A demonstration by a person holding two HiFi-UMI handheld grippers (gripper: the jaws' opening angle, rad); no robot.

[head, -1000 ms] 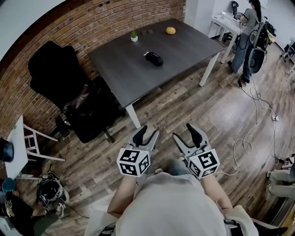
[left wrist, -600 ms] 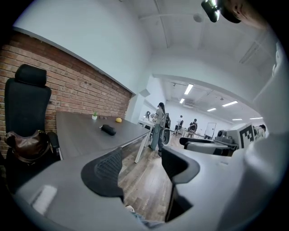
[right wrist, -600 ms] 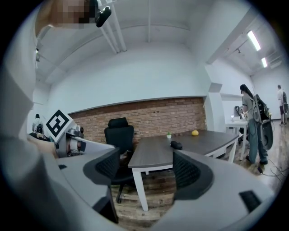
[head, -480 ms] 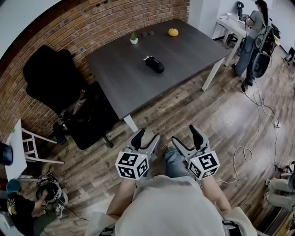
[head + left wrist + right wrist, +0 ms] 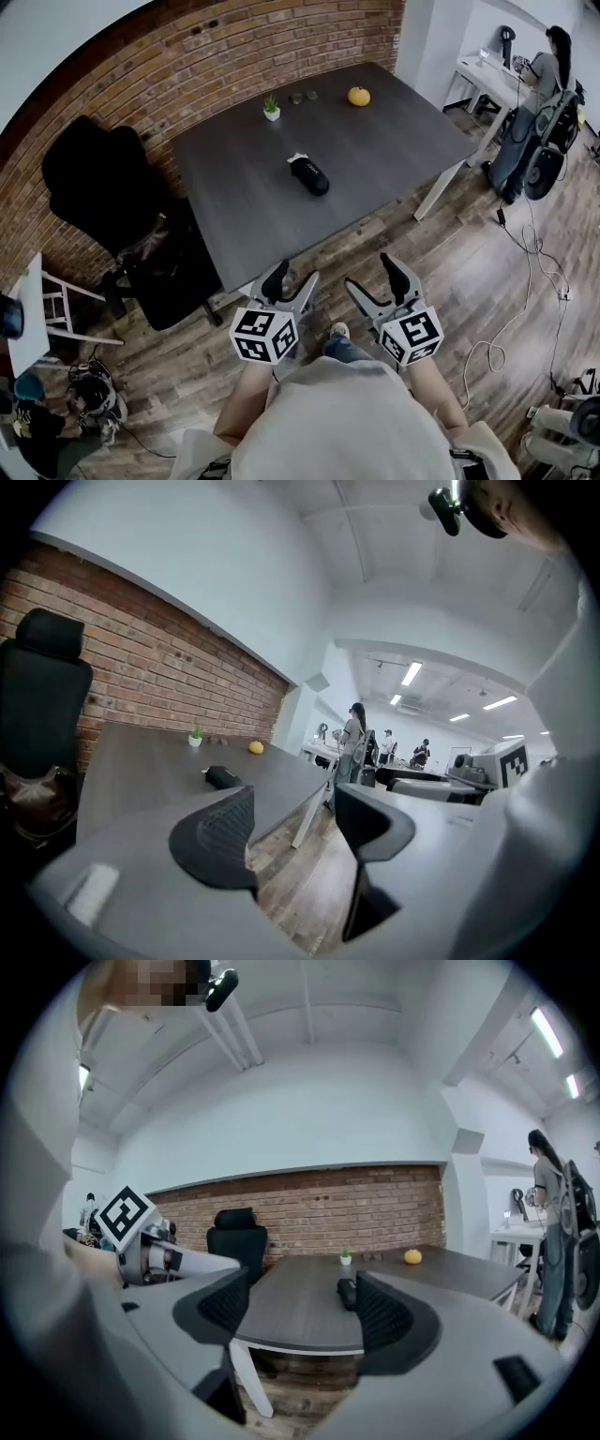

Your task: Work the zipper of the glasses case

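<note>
The black glasses case [image 5: 309, 175] lies near the middle of the dark table [image 5: 234, 206], a small white tag at its far end. It also shows small in the left gripper view [image 5: 222, 777] and the right gripper view [image 5: 347, 1293]. My left gripper [image 5: 291, 277] and right gripper [image 5: 373, 274] hang side by side over the wooden floor, short of the table's near edge. Both stand open with nothing between their jaws, well away from the case.
A small potted plant [image 5: 272, 108] and an orange fruit [image 5: 358, 96] sit at the table's far side by the brick wall. A black office chair [image 5: 103, 178] stands left of the table. A person [image 5: 544, 94] stands at a white desk at the far right. Cables lie on the floor.
Both grippers' jaws have spread wider since the earliest frame. The view has moved closer to the table, so the case sits lower and nearer in the head view.
</note>
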